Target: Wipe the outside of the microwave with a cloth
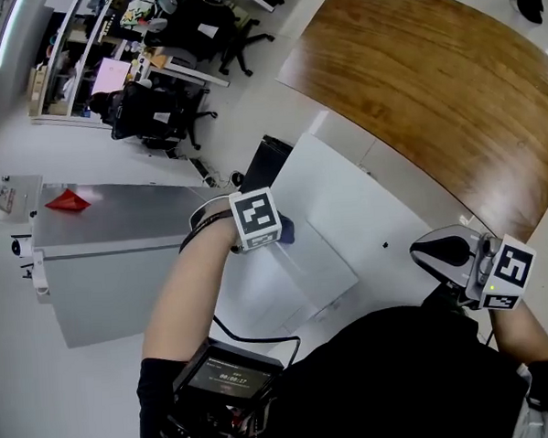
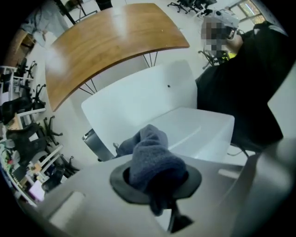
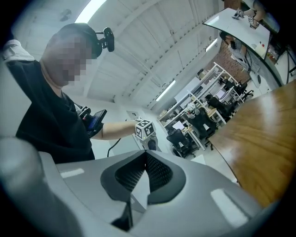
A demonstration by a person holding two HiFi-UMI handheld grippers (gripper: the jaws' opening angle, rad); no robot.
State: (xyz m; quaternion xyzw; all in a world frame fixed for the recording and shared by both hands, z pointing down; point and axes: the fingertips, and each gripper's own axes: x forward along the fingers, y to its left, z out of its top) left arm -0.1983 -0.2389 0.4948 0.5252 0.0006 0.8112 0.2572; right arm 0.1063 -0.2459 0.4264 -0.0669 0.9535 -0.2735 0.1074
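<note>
Past a small screen [image 1: 229, 379] whose digits are showing too blurred to read, the left gripper [image 2: 156, 180], forearm reaching forward, is clamping a bunched blue-grey cloth [image 2: 150, 155] over the white microwave [image 2: 203, 127], while the right gripper [image 3: 144, 173] is hovering by the torso, jaws pressed together.

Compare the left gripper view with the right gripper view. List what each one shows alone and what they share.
Only the left gripper view: the left gripper shut on the grey cloth, with the white microwave beyond it.
Only the right gripper view: the right gripper, jaws together with nothing between them, the ceiling lights, and the marker cube on the other gripper.
Both: the wooden table and the person's black shirt.
</note>
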